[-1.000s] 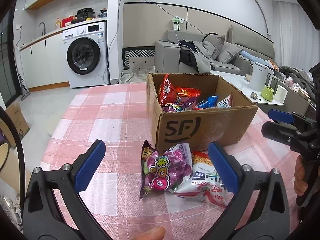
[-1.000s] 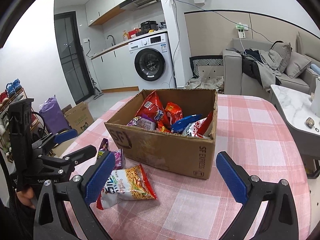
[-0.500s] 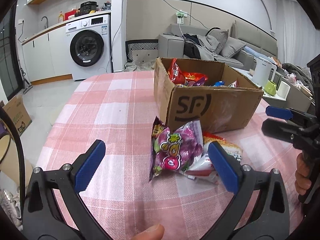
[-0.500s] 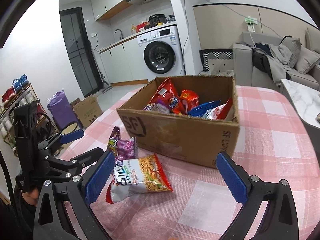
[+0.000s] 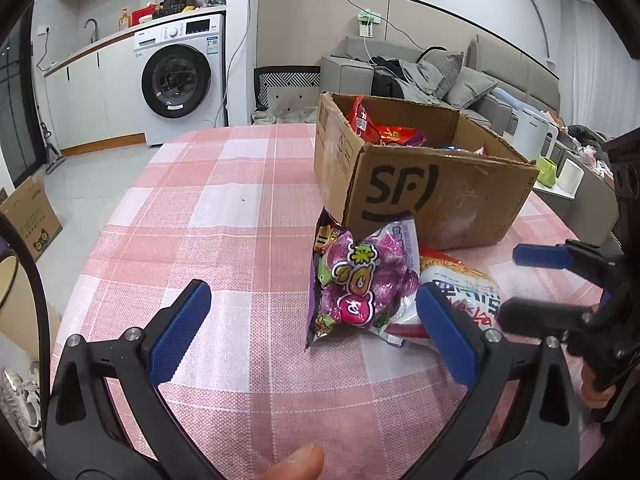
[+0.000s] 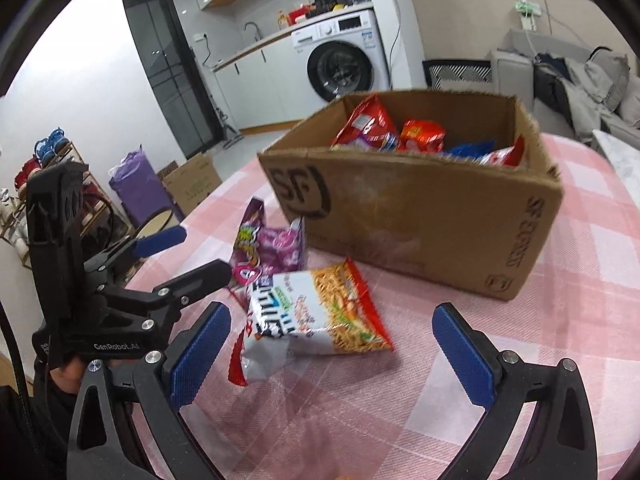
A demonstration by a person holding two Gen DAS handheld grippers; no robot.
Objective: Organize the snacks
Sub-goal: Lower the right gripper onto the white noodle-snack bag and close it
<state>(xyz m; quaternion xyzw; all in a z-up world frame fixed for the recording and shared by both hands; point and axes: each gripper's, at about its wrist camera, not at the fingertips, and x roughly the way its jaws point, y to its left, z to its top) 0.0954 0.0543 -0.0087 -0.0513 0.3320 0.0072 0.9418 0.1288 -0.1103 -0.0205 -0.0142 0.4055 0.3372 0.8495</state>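
Nearby, crinkled purple snack bag (image 5: 360, 284), white-orange noodle packet (image 6: 316, 312), both grippers spread wide, empty

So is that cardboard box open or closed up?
Open. The cardboard box has no flaps over its top, and snack packets show inside above the rim, in both wrist views.

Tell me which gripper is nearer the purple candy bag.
Left. The left gripper has the purple candy bag just ahead between its open fingers; the right gripper faces the noodle packet, candy beyond.
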